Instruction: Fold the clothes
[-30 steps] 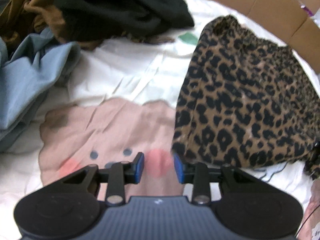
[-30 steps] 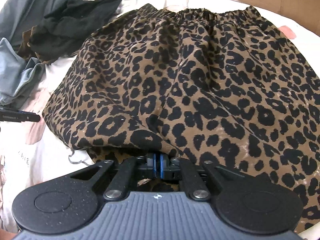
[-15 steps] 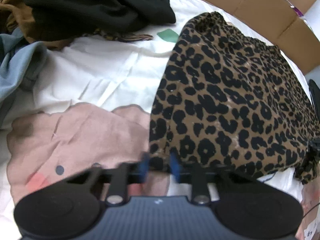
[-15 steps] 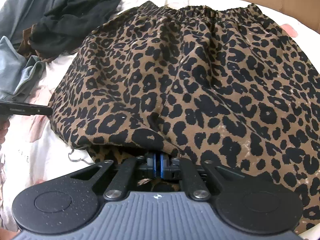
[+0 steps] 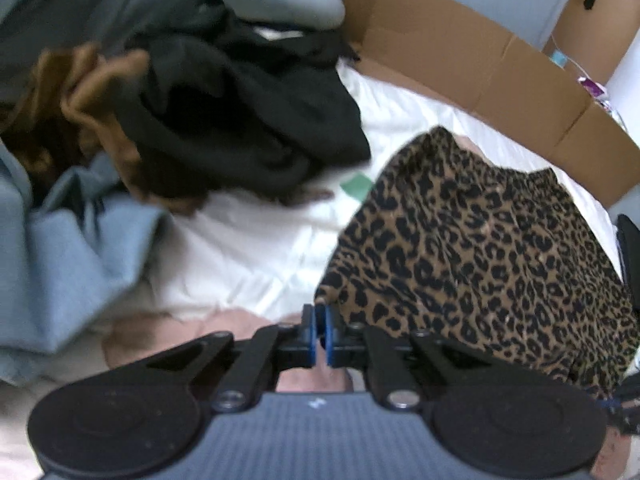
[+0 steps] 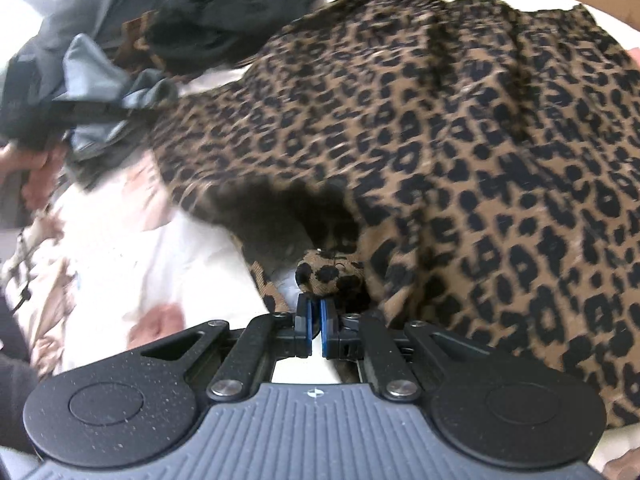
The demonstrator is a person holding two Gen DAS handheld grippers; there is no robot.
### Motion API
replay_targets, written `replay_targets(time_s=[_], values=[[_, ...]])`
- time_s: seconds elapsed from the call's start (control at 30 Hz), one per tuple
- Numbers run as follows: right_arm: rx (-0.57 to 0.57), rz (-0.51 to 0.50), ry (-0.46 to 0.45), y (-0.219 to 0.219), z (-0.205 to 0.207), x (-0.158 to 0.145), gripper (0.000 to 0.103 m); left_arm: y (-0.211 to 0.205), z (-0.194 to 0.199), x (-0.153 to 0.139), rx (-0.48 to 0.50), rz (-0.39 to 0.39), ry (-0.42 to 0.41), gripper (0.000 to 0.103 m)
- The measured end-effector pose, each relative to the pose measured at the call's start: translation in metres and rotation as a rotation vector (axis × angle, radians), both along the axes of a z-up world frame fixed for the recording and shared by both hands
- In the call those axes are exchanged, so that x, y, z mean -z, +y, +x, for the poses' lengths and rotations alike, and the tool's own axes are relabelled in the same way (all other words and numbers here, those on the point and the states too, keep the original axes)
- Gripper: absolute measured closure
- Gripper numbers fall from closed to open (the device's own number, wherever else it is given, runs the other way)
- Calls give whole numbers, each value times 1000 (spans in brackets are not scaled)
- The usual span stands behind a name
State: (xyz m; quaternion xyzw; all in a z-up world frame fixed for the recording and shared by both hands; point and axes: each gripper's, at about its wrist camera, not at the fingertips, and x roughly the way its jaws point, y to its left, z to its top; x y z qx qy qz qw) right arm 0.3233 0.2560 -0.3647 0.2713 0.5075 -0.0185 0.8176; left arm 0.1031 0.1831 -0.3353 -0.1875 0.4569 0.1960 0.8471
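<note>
A leopard-print skirt (image 5: pixel 480 260) lies spread on the white sheet (image 5: pixel 248 248), its elastic waistband at the far end. My left gripper (image 5: pixel 319 312) has its blue pads closing tight on the skirt's near left corner, lifted off the sheet. In the right wrist view the skirt (image 6: pixel 440 120) fills most of the frame. My right gripper (image 6: pixel 316 304) is shut on a bunched fold of its near hem (image 6: pixel 328 272), held above the sheet with shadow under it.
A pile of clothes lies at the left: a black garment (image 5: pixel 240 120), a brown one (image 5: pixel 92 92) and a blue-grey one (image 5: pixel 60 248). A cardboard wall (image 5: pixel 460 60) runs along the far side. A person's hand (image 6: pixel 32 168) shows at the left edge.
My left gripper slid right to the skirt's corner, shut on it and rose. My right gripper lifted with the hem still in it, pulling the near edge up.
</note>
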Motion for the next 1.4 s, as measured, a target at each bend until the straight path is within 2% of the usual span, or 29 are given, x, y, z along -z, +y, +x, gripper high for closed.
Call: replay_targets(time_s=[0.23,0.37,0.47,0.6,0.73,0.97,1.07,1.17,1.27,1.4], values=[[-2,64,5,7,-7,2,101,3,6,-8,-4,21,-4,99],[-14,85,81,12,-13,20,96,3,6,8,-17,20,47,99],[-23,75,86,13,-14,17,90,3,3,16,-24,20,66,99],[-30,51,81,15,-14,11,71,4,1,21,-29,12,79,99],[-25,8,85,20,-9,9,65,2,0,24,-31,10,90,99],[-26,-45,99,28,9,19,63,1,1,29,-30,11,102,99],[-40,-112,109,32,14,24,66,1,1,29,-30,14,106,99],[-77,-143,101,34,12,23,97,2,-1,30,-40,17,116,99],[-121,-127,106,36,5,24,102,2,-2,31,-47,18,118,99],[-119,-35,139,33,-8,33,103,2,-4,32,-43,17,130,99]])
